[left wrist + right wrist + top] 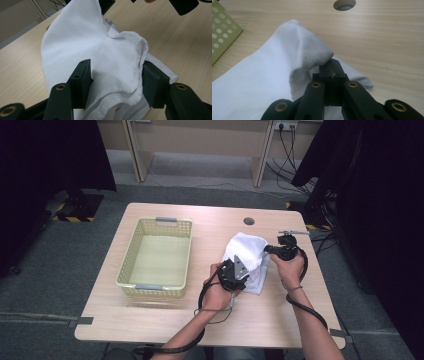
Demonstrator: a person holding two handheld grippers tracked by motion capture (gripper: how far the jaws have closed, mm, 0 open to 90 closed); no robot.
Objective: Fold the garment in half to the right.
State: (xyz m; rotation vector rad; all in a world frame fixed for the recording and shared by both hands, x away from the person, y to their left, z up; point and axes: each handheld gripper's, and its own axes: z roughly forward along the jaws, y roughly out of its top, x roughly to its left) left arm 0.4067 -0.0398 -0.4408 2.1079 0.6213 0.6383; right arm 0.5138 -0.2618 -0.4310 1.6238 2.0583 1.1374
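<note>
Cloth, white [248, 256], lies bunched on the right half of the light wooden table [165, 317], between the two grippers and to the right of the basket. In the high view one end of it is lifted off the tabletop and the rest trails down toward the person's side. In the left gripper view a hemmed, folded edge of the white cloth [100, 50] hangs between the two black jaws; the jaws stand partly open, one on either flank of the fold, and whether their pads actually press the fabric cannot be told. The left gripper [236, 272] sits at the near edge of the cloth, its grey three-cornered plate facing up, held in the person's left hand [216, 295]. The right gripper [272, 249] is at the cloth's right edge; in the right gripper view its jaws are fully closed together, pinching a raised corner of the white cloth [287, 65], which peaks up over the jaw tips and drapes away on both sides. The right hand [291, 265] holds that gripper just above the table. A pale yellow perforated plastic basket [131, 260] with grey handles stands on the left part of the table, well apart from the cloth. A round cable hole [249, 221] lies in the tabletop behind the cloth
</note>
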